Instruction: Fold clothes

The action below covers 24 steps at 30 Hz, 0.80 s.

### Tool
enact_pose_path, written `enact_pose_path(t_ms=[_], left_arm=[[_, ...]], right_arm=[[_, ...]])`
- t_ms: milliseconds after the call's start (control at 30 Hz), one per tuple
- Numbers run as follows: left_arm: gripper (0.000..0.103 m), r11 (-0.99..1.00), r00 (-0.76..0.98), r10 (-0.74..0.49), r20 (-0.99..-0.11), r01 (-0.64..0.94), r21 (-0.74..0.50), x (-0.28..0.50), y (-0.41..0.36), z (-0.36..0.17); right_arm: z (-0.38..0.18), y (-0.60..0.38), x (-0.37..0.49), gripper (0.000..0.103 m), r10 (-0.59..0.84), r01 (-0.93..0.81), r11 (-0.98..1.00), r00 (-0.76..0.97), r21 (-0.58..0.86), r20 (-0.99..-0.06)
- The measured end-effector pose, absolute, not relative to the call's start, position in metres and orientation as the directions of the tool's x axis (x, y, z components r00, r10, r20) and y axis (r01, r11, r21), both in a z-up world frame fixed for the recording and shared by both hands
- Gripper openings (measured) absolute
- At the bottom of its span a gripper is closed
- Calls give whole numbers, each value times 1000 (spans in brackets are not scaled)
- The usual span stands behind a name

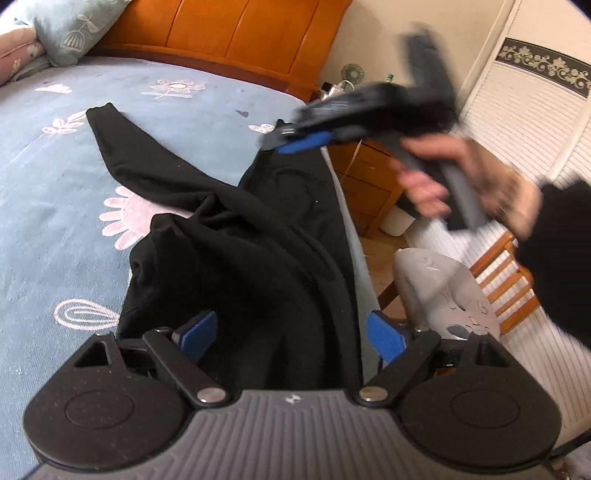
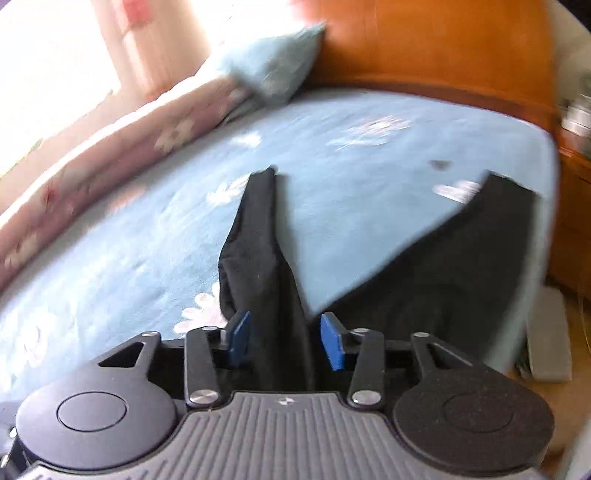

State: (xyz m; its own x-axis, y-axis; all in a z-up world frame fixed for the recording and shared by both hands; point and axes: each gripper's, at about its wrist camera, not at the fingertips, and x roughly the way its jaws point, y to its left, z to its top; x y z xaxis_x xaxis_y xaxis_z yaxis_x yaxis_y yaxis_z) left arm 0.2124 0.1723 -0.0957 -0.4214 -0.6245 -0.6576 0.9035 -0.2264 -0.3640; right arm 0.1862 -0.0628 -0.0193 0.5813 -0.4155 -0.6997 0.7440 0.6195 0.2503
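Trousers [image 1: 236, 236], black, one pair, spread rumpled on blue bedspread [image 1: 55, 229] near its edge, two legs splayed apart. Best smoothed flat, legs brought together edge to edge before any fold, seams matched, cloth gripped near hems. Left gripper [image 1: 291, 343]: jaws wide, empty, over bunched waist. Right gripper [image 2: 284, 339]: jaws apart, holding nothing, blurred above the legs. One pillow [image 1: 74, 26], one wooden headboard [image 1: 236, 33].

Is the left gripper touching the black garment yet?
Cannot tell. In the left wrist view the open left gripper frames the black garment, hiding any gap.
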Motion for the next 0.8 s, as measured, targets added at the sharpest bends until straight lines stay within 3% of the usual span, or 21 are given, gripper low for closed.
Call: enact_pose_path(t_ms=[267,467,500,533,800], left_arm=[[88,-219,-359,-623,-695,933,-286,199,171,-104],[88,-210,-331,-614,-717,943,-256,195,170,-111],[88,-209,-330,-611,-720,944,-255,195,170,-112],[88,-211,-331,-610,-720,944,-255,195,170,-113],[88,-208,-331,-615,-716,944,-257,200,173,-114]], right_arm=[[-71,-138,272,35,-262,671,702,554,238,-790],[-92,-140,293,36,-257,660,730,505,177,-824],[-90,-139,293,26,-257,665,725,503,179,-825],[-90,-138,293,3,-249,664,723,506,188,-826],[-56,-129,258,2,-275,683,666,597,299,-753]])
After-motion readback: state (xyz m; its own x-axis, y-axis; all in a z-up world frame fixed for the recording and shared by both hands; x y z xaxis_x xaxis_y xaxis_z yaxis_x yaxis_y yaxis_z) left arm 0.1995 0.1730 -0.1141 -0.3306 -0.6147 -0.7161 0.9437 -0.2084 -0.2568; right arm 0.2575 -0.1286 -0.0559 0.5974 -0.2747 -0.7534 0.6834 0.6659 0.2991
